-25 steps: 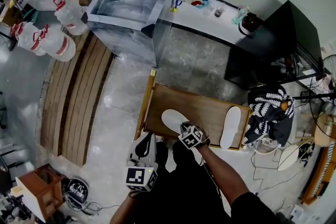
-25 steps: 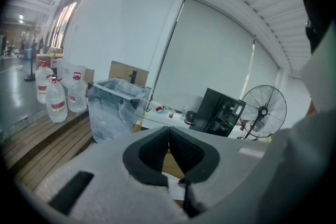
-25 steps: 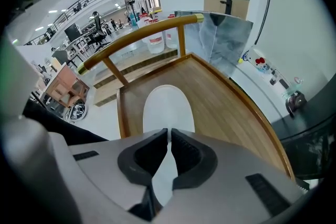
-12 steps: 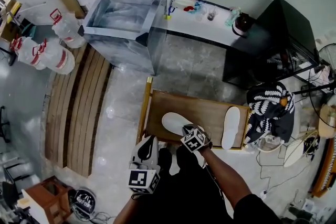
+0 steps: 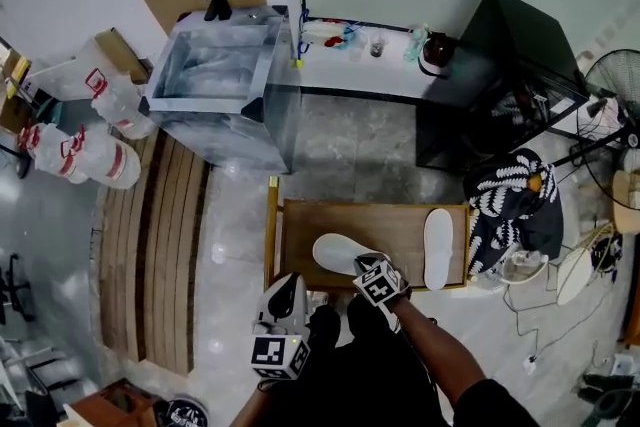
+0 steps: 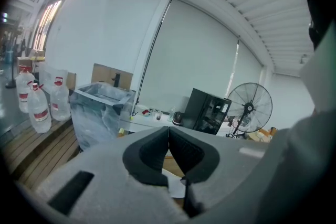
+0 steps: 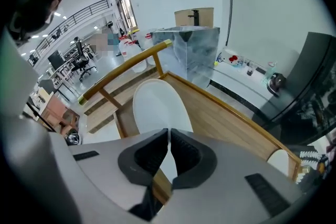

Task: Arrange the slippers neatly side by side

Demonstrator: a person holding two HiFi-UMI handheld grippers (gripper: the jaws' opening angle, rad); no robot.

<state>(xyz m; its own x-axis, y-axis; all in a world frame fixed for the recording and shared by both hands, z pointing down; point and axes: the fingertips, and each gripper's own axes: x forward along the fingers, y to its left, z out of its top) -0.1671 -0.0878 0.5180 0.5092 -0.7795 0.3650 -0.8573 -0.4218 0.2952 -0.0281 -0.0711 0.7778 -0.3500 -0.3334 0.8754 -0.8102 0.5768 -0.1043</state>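
Observation:
Two white slippers lie on a low wooden tray table [image 5: 392,220]. The left slipper [image 5: 335,253] lies crosswise near the front edge, toe pointing left. My right gripper [image 5: 363,266] is shut on its heel end. In the right gripper view the slipper [image 7: 157,105] stretches away from the closed jaws of that gripper [image 7: 169,136]. The other slipper [image 5: 438,248] lies lengthwise at the table's right end, apart from the first, and shows as a small tip [image 7: 281,161]. My left gripper [image 5: 288,281] hangs shut and empty off the front left corner, jaws together [image 6: 168,150].
A wooden rail [image 5: 270,233] runs along the table's left side. Behind stand a clear plastic-wrapped box [image 5: 215,95], a white shelf [image 5: 360,65] and a black cabinet [image 5: 490,85]. Water bottles [image 5: 85,155] and floor slats are at left; a patterned cloth [image 5: 510,205] and cables at right.
The left slipper has swung from a diagonal lie to a more crosswise one, with my right gripper staying on its heel. The head view has shifted; the left gripper stays put.

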